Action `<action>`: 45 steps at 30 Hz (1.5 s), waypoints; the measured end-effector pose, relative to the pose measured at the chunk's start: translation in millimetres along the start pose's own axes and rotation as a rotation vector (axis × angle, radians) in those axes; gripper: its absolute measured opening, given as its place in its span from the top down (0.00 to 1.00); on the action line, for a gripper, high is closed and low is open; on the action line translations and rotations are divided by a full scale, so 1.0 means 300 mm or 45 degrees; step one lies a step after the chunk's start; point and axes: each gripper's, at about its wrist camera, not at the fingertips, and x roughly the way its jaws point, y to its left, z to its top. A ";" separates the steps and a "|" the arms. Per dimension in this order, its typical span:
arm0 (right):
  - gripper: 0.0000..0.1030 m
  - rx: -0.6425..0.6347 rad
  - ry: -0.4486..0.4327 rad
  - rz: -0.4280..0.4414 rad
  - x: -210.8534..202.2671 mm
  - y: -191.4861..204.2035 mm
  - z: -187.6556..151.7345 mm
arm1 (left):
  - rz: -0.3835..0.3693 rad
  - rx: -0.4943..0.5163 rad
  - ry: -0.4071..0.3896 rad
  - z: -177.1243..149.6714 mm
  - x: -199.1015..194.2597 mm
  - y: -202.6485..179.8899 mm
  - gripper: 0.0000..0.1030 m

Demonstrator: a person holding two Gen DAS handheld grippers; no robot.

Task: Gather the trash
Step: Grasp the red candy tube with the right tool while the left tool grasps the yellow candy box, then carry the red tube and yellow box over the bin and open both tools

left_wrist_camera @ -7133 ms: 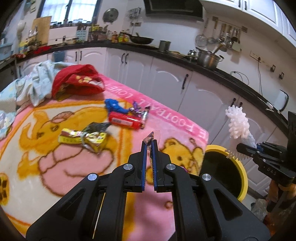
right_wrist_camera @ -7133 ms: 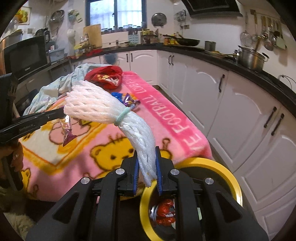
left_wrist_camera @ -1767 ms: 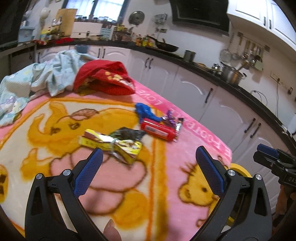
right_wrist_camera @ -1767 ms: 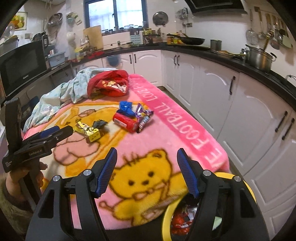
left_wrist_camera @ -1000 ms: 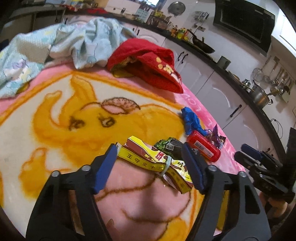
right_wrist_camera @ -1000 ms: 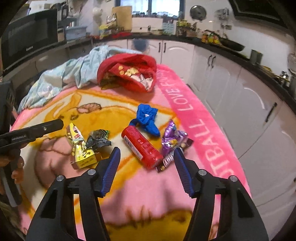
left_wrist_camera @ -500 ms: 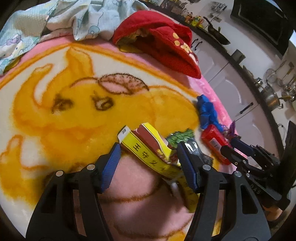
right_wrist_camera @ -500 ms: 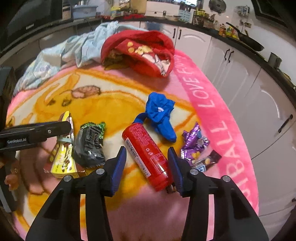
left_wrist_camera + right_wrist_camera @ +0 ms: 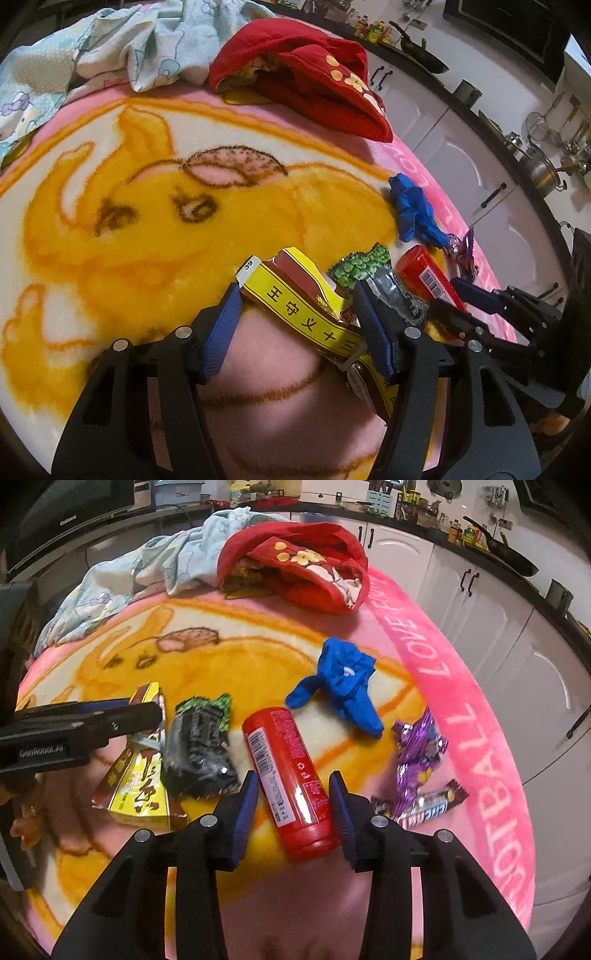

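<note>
Both tongs dropped closer — right tongs (image 9: 293, 794) narrowing, not gripping, around red can (image 9: 290, 779).

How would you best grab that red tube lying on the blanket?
Grip the red tube across its round middle, coming down from above with one finger on each long side. It lies flat on the blanket, so only its curved sides are free, and they are narrow enough to fit. The right gripper already straddles it that way, its jaws having just been closing, probably not pressing yet.
</note>
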 end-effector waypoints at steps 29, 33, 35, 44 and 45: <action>0.72 0.062 -0.010 -0.054 -0.169 0.112 -0.265 | -0.292 -0.067 -0.038 -0.148 -0.214 0.011 0.71; 0.72 0.087 -0.028 -0.058 -0.198 0.113 -0.297 | -0.311 -0.046 -0.053 -0.157 -0.239 -0.015 0.71; 0.72 0.101 -0.040 -0.053 -0.214 0.110 -0.308 | -0.318 -0.032 -0.059 -0.163 -0.252 -0.028 0.71; 0.72 0.197 -0.123 -0.057 -0.320 0.058 -0.336 | -0.313 0.060 -0.093 -0.174 -0.299 -0.111 0.71; 0.72 0.205 -0.133 -0.061 -0.336 0.050 -0.341 | -0.311 0.075 -0.098 -0.174 -0.303 -0.127 0.71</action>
